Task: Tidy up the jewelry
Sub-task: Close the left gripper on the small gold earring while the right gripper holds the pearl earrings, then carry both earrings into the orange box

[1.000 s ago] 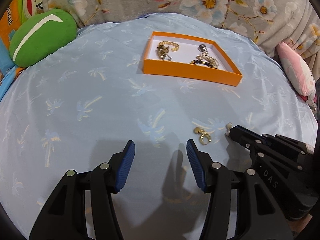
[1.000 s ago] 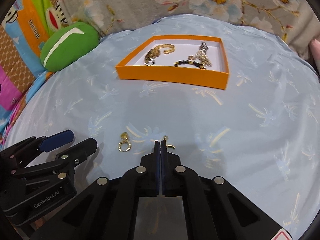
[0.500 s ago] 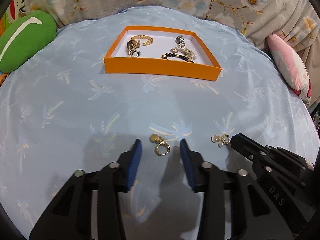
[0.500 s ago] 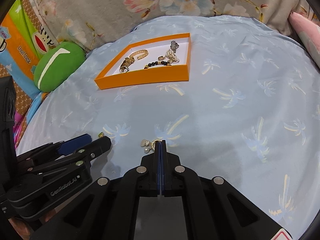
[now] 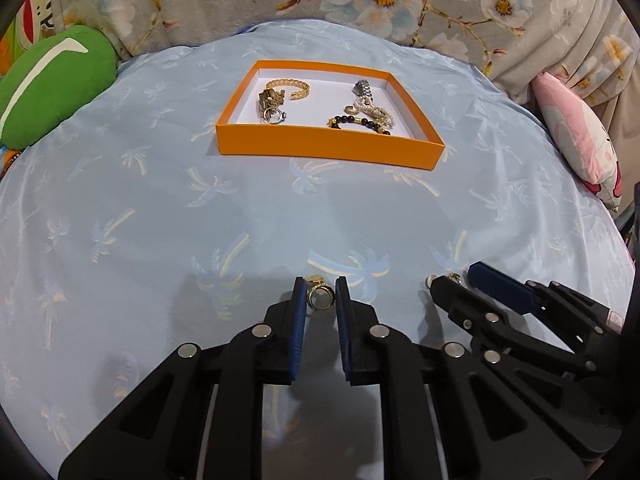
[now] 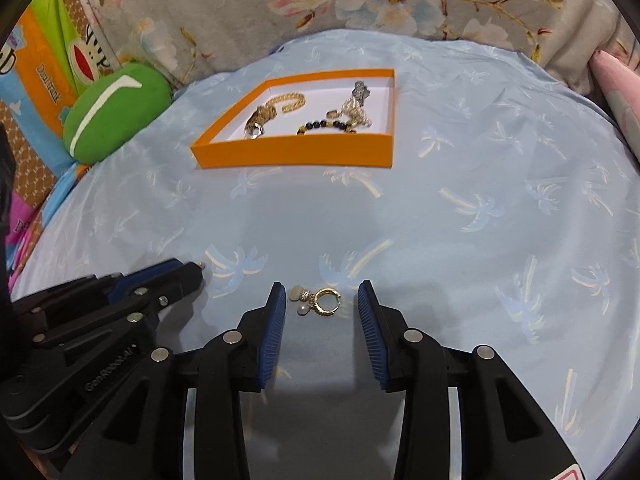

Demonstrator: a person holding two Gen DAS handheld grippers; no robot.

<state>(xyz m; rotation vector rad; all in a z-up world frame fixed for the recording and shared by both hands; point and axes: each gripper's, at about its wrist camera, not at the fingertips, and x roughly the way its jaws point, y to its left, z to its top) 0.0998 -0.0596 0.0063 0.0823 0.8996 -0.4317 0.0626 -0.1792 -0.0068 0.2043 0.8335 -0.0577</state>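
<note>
An orange tray (image 5: 328, 151) (image 6: 292, 154) holds several gold, pearl and bead pieces on the blue cloth. A gold hoop earring (image 5: 319, 296) lies between the pads of my left gripper (image 5: 321, 290), whose jaws stand narrowly apart around it. A second gold hoop earring with pearl charms (image 6: 318, 300) lies between the tips of my right gripper (image 6: 321, 294), which is open wide. The right gripper also shows in the left wrist view (image 5: 456, 282), and the left gripper shows in the right wrist view (image 6: 192, 270).
A green cushion (image 5: 48, 88) (image 6: 112, 110) lies at the far left. A pink pillow (image 5: 576, 140) lies at the right edge. A floral fabric (image 5: 360, 0) rises behind the tray. Colourful printed packaging (image 6: 36, 80) stands at the left.
My left gripper moved forward and narrowed around the gold hoop earring. My right gripper went from shut to wide open, with the charm earring now between its tips.
</note>
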